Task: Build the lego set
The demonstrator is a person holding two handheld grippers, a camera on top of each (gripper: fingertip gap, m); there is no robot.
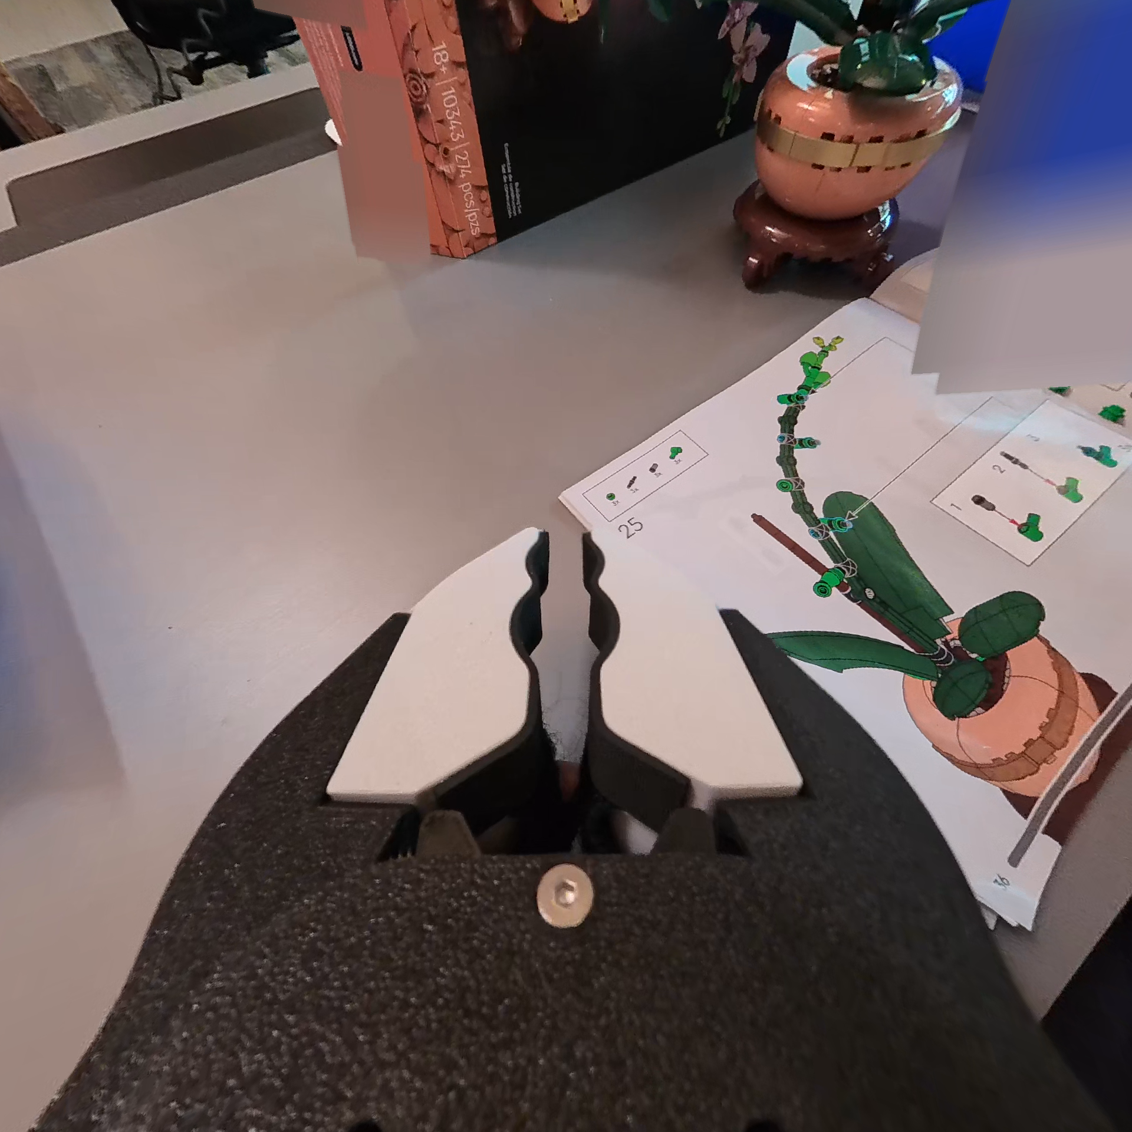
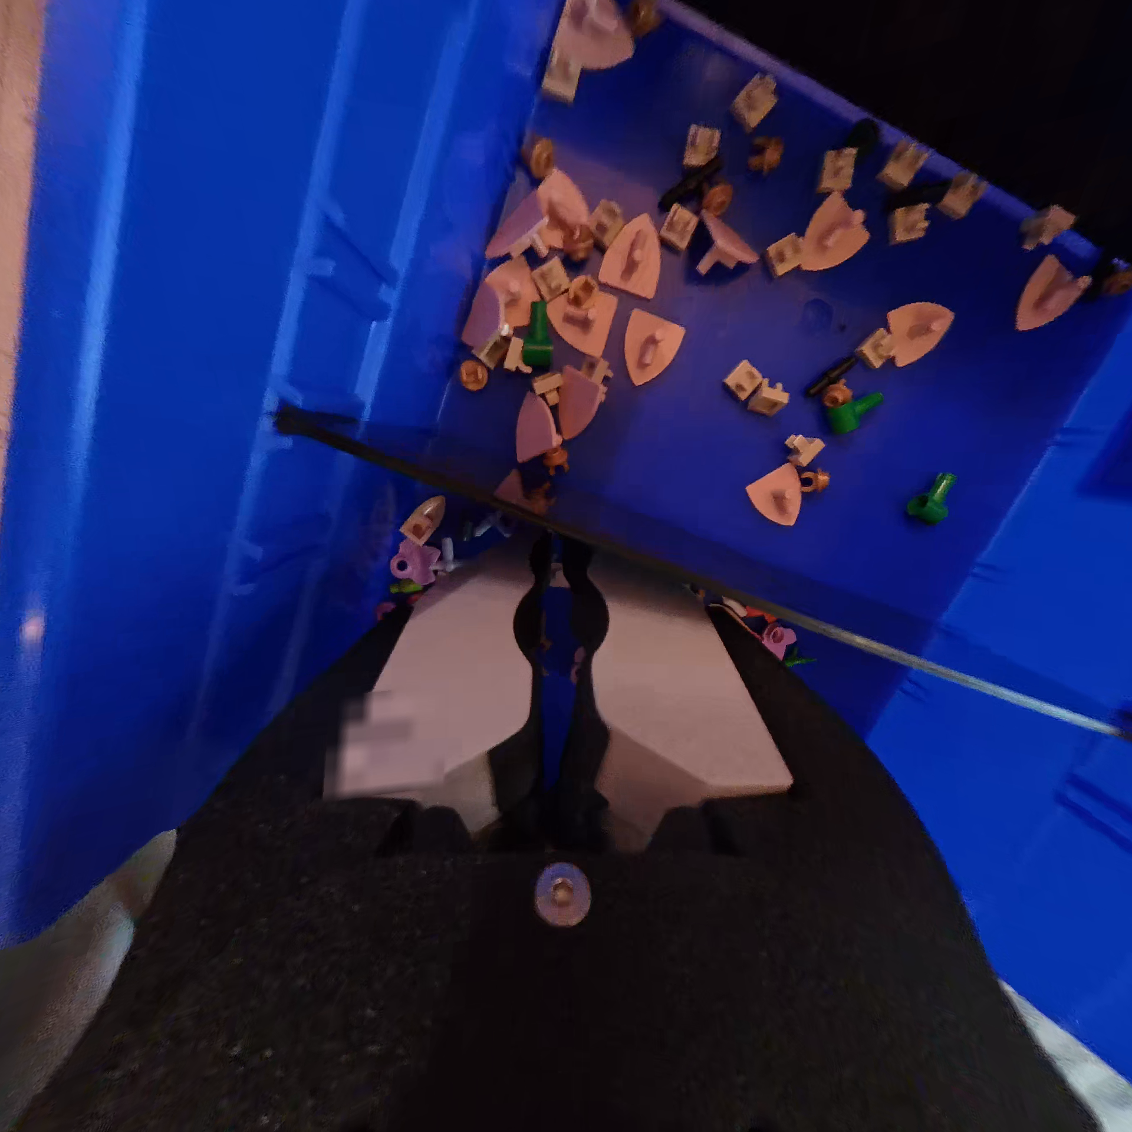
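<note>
In the left wrist view my left gripper (image 1: 565, 534) hovers over the grey table (image 1: 275, 429). Its jaws stand slightly apart with nothing between them. Its right fingertip is beside the near corner of an open instruction booklet (image 1: 704, 490). In the right wrist view my right gripper (image 2: 558, 542) reaches into a blue bin (image 2: 245, 367). Its fingertips are shut on a long thin dark rod (image 2: 724, 592) that runs slantwise from the bin's left wall to the right edge of the view. Several pink petal-shaped pieces (image 2: 631, 257), small tan bricks (image 2: 742, 378) and green pieces (image 2: 851, 411) lie on the bin floor beyond.
A brick-built pink pot with green leaves on a dark brown stand (image 1: 851, 153) stands at the back right of the table. An upright box (image 1: 551, 110) stands to its left. Small purple pieces (image 2: 413, 563) lie near the bin wall beside my right fingers. One gripper's finger ends stand about 50 centimeters off the other's.
</note>
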